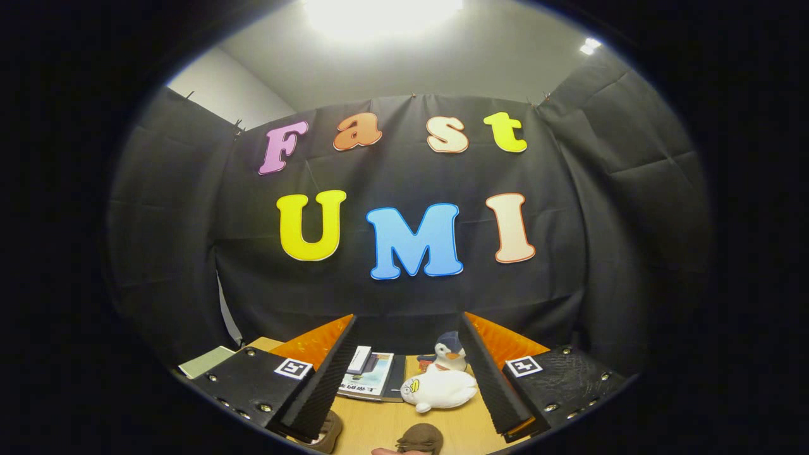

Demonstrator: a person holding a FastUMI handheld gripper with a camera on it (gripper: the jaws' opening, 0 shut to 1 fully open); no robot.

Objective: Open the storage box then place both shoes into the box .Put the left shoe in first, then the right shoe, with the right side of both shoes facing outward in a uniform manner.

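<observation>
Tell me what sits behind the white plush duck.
Behind the white plush duck stands a plush penguin, its lower body hidden by the duck. The open tongs hold nothing, the duck lying between them.

Smooth pale wood desk [379,430]; on it a soft plush duck [439,388], glossy paper booklet [370,378], matt brown suede-like shoe [420,437].
</observation>
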